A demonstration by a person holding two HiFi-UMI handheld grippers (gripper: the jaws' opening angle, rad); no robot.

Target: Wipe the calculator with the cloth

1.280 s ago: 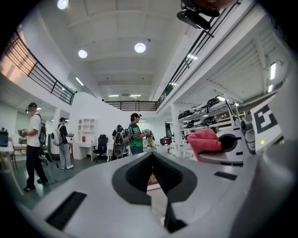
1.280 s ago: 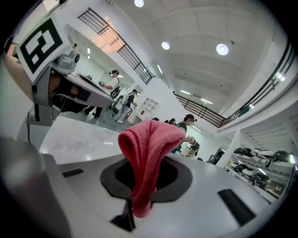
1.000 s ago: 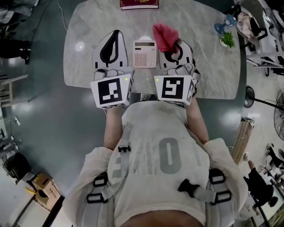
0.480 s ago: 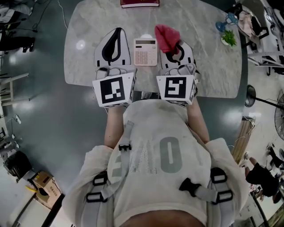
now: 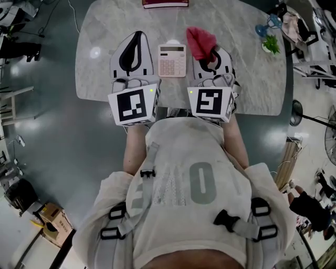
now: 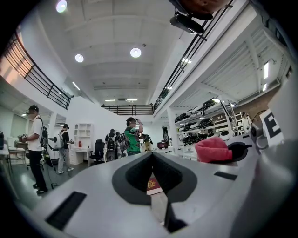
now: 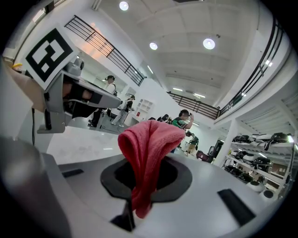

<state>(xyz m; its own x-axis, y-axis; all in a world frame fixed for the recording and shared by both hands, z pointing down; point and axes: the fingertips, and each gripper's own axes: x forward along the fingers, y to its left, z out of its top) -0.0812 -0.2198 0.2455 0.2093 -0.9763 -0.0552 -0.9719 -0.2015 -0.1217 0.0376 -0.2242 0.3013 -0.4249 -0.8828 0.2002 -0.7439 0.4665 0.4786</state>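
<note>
Head view looks down on a marble surface [image 5: 105, 31] where the calculator [image 5: 171, 60] lies face up, midway along and nearer the near edge, between the two grippers. The left gripper [image 5: 137, 38] rests beside the calculator's left side, its jaws together with nothing between them. The right gripper [image 5: 211, 52] pinches the red cloth [image 5: 201, 43], which bunches up past its tips near the calculator's far right corner. A dark red book [image 5: 165, 3] lies at the far edge.
</note>
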